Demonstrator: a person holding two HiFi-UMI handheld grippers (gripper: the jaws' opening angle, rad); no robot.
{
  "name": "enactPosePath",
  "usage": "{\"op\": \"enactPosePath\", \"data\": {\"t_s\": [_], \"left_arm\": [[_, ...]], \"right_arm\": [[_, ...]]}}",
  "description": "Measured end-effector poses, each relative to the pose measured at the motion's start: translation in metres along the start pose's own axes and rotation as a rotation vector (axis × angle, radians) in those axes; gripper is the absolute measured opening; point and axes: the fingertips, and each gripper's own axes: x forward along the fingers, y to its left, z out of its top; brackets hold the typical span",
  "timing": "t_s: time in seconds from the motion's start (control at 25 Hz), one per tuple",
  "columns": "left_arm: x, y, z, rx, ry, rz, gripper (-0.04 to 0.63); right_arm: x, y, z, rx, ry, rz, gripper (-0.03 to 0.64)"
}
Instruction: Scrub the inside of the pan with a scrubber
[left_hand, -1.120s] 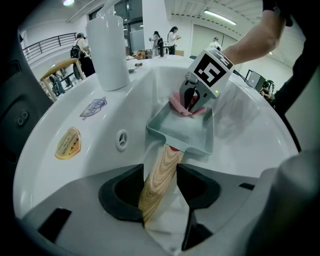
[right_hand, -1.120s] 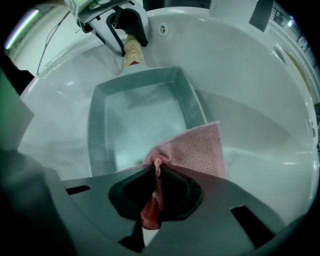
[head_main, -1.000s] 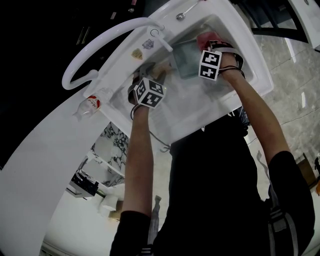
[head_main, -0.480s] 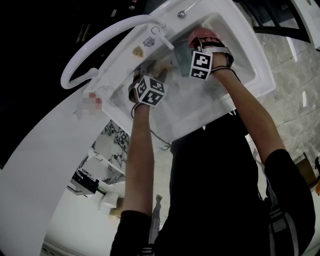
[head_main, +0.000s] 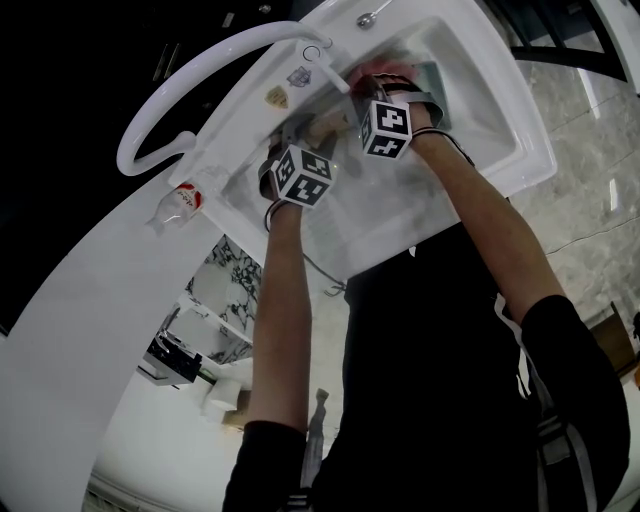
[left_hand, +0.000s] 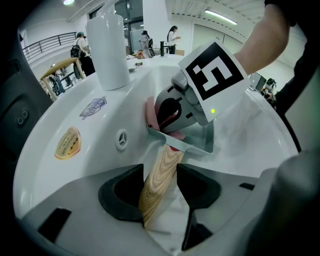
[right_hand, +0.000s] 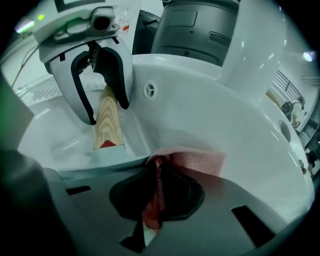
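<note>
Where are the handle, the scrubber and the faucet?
Handle (left_hand: 159, 182): left gripper view, on the wood grain partway along it.
Scrubber (right_hand: 197, 161): right gripper view, on the flat pink part.
Faucet (head_main: 200, 66): head view, on the white arched tube.

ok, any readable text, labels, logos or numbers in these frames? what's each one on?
No text reads clearly in any view.
Gold sticker on the sink wall: print too small to read.
Grey-blue crest sticker above it: blurred, unreadable.
Red label on the bottle: too small to read.
Marker cubes on the left gripper and right gripper: black-and-white square patterns, no words.
</note>
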Motion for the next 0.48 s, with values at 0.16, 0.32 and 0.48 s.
{"op": "enactPosePath", "data": {"t_s": [0.16, 0.32, 0.48], "left_arm": [[0.000, 0.001, 0.000, -0.002, 0.001, 0.002, 0.215], [0.000, 0.000, -0.001, 0.000, 0.001, 0.002, 0.215], [0.000, 0.000, -0.001, 0.002, 0.000, 0.002, 0.215]], "right_arm": [[-0.003, 0.017, 0.000, 0.034, -0.002, 0.140, 0.028], [-0.018, 0.057, -0.008, 0.037, 0.031, 0.331, 0.033], [-0.031, 0.089, -0.015, 0.074, 0.082, 0.488, 0.035]]}}
